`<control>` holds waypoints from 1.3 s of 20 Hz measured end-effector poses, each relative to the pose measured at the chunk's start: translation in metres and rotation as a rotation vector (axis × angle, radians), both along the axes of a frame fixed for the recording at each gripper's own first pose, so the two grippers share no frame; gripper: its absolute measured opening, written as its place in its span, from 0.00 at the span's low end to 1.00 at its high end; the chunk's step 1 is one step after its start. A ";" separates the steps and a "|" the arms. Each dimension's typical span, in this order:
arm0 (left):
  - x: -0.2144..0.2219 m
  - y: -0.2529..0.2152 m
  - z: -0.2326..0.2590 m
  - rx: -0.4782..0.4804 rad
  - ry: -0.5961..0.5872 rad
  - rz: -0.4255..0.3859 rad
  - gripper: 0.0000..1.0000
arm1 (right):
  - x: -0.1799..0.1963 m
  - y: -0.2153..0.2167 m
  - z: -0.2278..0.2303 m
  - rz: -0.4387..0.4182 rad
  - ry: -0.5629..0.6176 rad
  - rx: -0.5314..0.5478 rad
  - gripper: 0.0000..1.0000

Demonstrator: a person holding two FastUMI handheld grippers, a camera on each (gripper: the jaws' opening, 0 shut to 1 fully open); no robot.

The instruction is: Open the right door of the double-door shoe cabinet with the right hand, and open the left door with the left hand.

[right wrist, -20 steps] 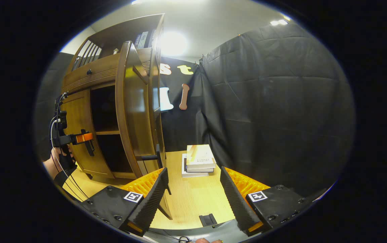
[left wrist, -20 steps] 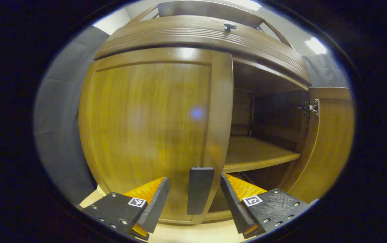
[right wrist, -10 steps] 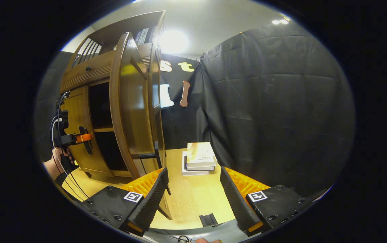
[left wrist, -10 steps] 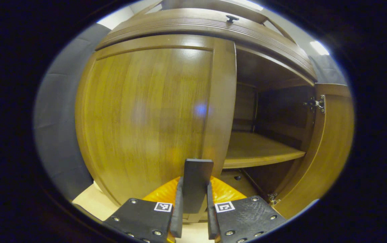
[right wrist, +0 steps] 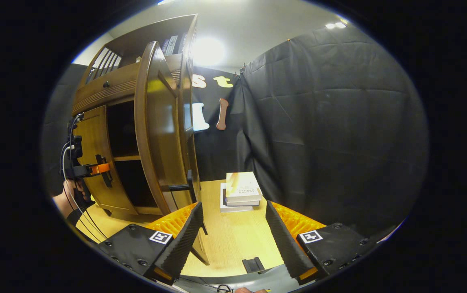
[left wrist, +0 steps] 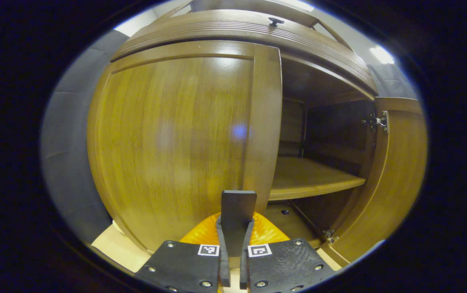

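The brown wooden shoe cabinet's left door point(left wrist: 176, 134) stands closed, right in front of me in the left gripper view. My left gripper point(left wrist: 233, 238) is shut on that door's black upright handle point(left wrist: 238, 207). The right door point(left wrist: 400, 175) hangs swung open, showing a shelf point(left wrist: 310, 179) and the dark inside. In the right gripper view the open right door point(right wrist: 152, 130) stands edge-on with its black handle point(right wrist: 178, 188) just beyond my left finger. My right gripper point(right wrist: 233, 240) is open, holding nothing. The left gripper point(right wrist: 91, 169) sits far left at the left door point(right wrist: 89, 138).
A stack of books point(right wrist: 239, 191) lies on the light wooden floor point(right wrist: 229, 240) beside the cabinet. A small black piece point(right wrist: 252, 264) sits near the front edge. Black cloth wall point(right wrist: 331, 134) closes off the right. A hand point(right wrist: 68, 199) holds the left gripper.
My left gripper's fingers have shut on the left door's handle and moved in closer. The right gripper has stayed open and nearly still beside the open right door.
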State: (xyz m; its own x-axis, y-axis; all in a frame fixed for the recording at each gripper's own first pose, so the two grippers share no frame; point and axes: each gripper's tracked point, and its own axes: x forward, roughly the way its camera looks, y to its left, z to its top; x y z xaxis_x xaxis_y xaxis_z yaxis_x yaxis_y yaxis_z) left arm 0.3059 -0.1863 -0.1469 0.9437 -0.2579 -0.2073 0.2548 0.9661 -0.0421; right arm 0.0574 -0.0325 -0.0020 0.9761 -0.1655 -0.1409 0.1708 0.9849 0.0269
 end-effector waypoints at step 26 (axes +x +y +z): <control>-0.137 0.086 0.015 -0.012 -0.048 -0.006 0.11 | -0.054 0.064 -0.028 0.176 0.014 0.037 0.96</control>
